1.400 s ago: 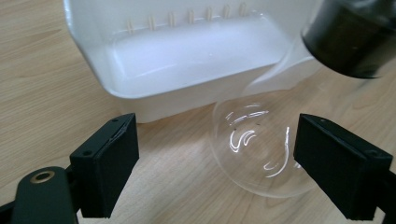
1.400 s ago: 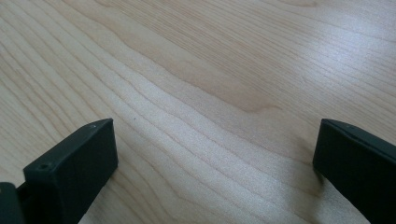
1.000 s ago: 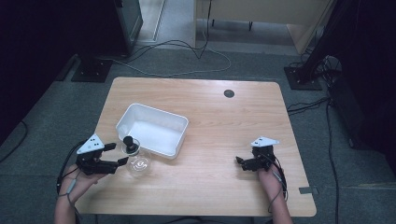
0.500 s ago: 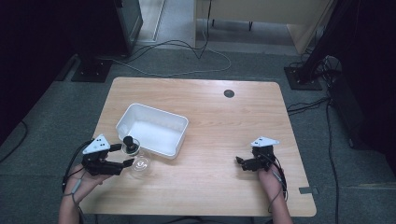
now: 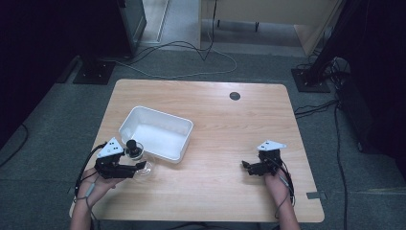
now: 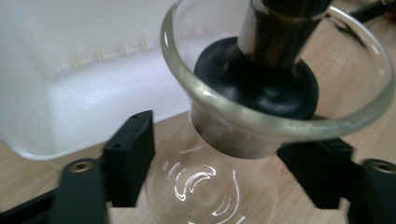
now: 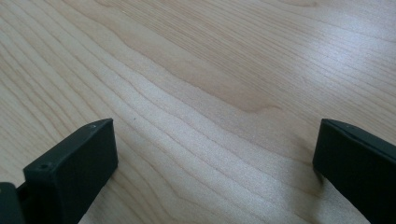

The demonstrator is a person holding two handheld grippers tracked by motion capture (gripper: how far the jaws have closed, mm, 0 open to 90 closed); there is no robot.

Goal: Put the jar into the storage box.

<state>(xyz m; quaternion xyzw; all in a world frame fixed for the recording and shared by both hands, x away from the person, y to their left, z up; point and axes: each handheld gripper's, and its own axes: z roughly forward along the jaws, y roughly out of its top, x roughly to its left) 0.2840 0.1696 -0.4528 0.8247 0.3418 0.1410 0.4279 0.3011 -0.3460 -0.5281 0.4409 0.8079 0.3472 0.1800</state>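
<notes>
Only the table (image 5: 230,120) is lit, from overhead; the frame's edges sink into darkness. Up close, the glass flask (image 6: 261,93) blurs, with glare streaks at lower centre.

Floor: grey carpet (image 5: 43,129), cables (image 5: 191,60) snaking across it.
Furniture: light wooden table (image 5: 230,124), round grommet (image 5: 234,96) near its far edge.
Light: table bright, corners dark.

White tub (image 5: 158,132) just behind the glass flask (image 5: 139,165); open tabletop (image 5: 225,191) rightward
</notes>
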